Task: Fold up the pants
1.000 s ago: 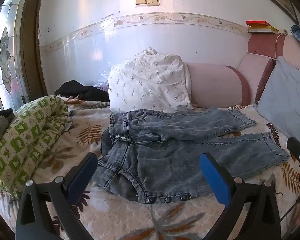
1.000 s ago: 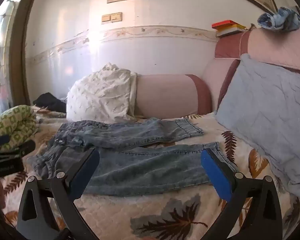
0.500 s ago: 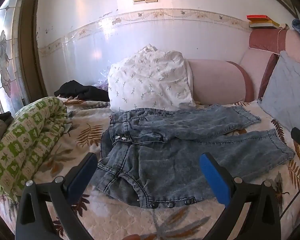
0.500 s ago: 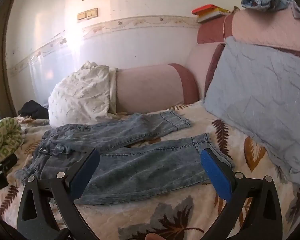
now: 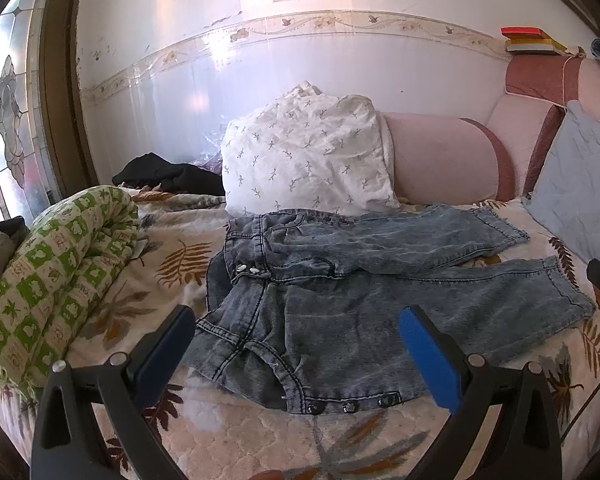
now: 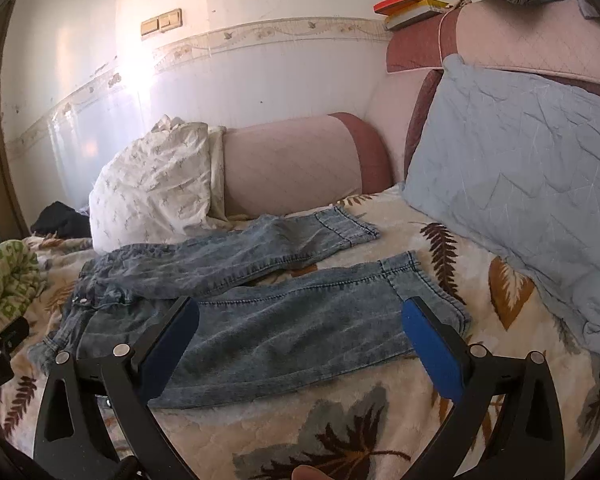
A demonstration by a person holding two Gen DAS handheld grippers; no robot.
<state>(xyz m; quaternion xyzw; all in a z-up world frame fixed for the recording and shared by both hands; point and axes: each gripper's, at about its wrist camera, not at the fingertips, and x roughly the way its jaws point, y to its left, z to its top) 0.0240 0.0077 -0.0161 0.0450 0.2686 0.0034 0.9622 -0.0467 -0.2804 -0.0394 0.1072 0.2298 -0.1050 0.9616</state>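
On the leaf-patterned bedspread (image 5: 236, 432) a pair of washed-grey denim pants (image 5: 339, 300) lies unfolded, its long axis running across the bed: waistband toward the green-checked rolled quilt (image 5: 56, 280), leg cuffs toward the pale blue pillow (image 6: 519, 168). The two legs are splayed a little, the far one angled back toward the white sprigged pillow (image 5: 307, 160), the near one lying closest to both tools.

The left gripper (image 5: 296, 344) hovers just short of the waist end, its blue-padded jaws spread wide with nothing between them; the snap-studded hem of the waistband sits directly ahead of it. The right gripper (image 6: 300, 340) hangs over the near leg, jaws equally wide and empty, with the near cuff (image 6: 427, 288) just off its right-hand finger.

So each tool is nearest its own end of the garment. My guess is that the first fold brings one leg over the other, which means the grips have to land on the near edge — waist corner for the left, cuff for the right — and carry it away toward the pillows.
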